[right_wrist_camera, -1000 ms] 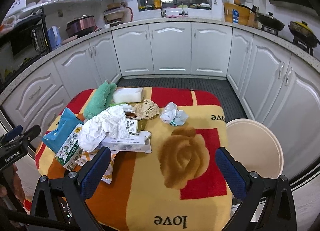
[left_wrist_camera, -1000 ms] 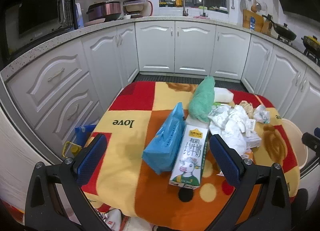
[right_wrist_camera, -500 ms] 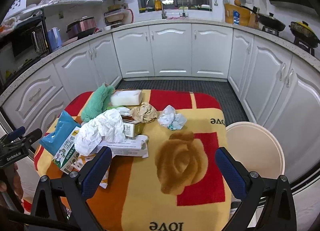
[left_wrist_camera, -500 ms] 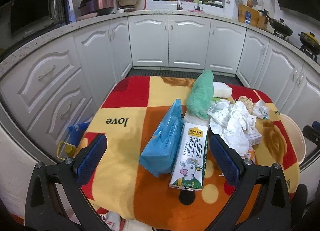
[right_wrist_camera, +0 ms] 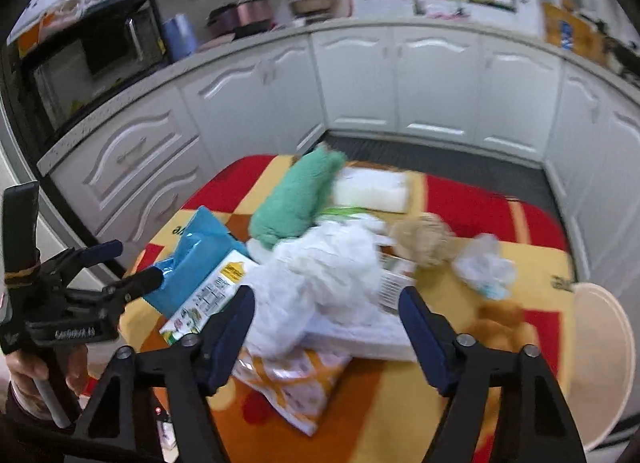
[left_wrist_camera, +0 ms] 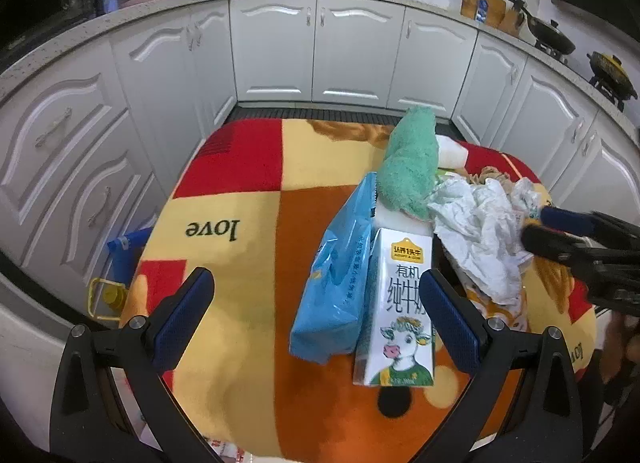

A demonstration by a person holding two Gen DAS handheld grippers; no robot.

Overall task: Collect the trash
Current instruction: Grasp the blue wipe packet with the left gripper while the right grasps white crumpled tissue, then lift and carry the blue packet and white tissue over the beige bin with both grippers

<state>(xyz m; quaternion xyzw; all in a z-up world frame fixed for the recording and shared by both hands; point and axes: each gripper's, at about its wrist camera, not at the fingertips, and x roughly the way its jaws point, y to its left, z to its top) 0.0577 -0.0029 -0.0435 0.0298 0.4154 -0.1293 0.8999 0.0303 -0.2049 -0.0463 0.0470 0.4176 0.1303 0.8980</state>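
1. The right gripper (right_wrist_camera: 326, 327) has come forward and down to the trash pile; its fingers, spread wide, now frame the crumpled white paper (right_wrist_camera: 320, 275).
2. The left gripper (left_wrist_camera: 316, 315), also spread, holds nothing near the milk carton (left_wrist_camera: 400, 303) and blue tissue pack (left_wrist_camera: 340, 271).
3. The beige bin (right_wrist_camera: 604, 363) waits beside the table; the first grasp seems close.

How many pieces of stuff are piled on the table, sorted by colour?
Green: 1, the towel
Blue: 1, the tissue pack
White: 5, the milk carton, crumpled paper, flat box, foam block, small wad
Tan: 1, the paper ball
Orange-patterned: 1, the wrapper
Total: 9
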